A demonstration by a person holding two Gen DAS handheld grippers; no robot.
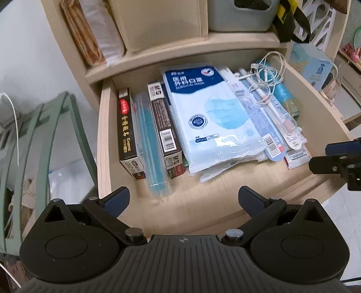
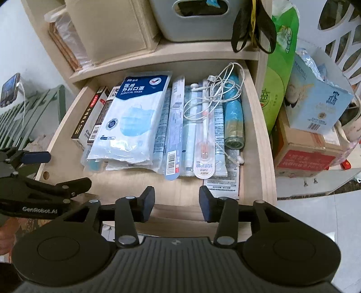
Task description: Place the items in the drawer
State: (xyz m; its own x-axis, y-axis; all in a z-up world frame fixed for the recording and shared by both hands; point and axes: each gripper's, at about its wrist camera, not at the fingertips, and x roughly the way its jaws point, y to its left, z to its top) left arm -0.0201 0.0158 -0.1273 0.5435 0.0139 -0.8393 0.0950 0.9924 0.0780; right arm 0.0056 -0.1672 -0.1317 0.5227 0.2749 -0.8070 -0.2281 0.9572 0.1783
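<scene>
The wooden drawer (image 1: 103, 139) (image 2: 257, 139) stands pulled out under a shelf. In it lie a blue-and-white surgical mask pack (image 1: 209, 117) (image 2: 133, 117), two dark boxes (image 1: 127, 135) (image 1: 164, 126), packed toothbrushes (image 2: 204, 144), a blue roll (image 2: 233, 117) and tangled white earphones (image 1: 268, 74) (image 2: 214, 94). My left gripper (image 1: 183, 199) hovers open over the drawer's bare front strip, holding nothing. My right gripper (image 2: 177, 204) is open and empty above the front edge, right of the left gripper (image 2: 67, 169). The right gripper (image 1: 319, 157) also shows at the right edge of the left wrist view.
On the shelf above sit a beige fabric bin (image 1: 158, 22) and a grey basket (image 2: 198, 18). A green slatted rack (image 1: 45, 135) stands left of the drawer. To the right are a green bag (image 2: 279, 67), a blue carton (image 2: 315, 101) and a cardboard box (image 2: 306, 155).
</scene>
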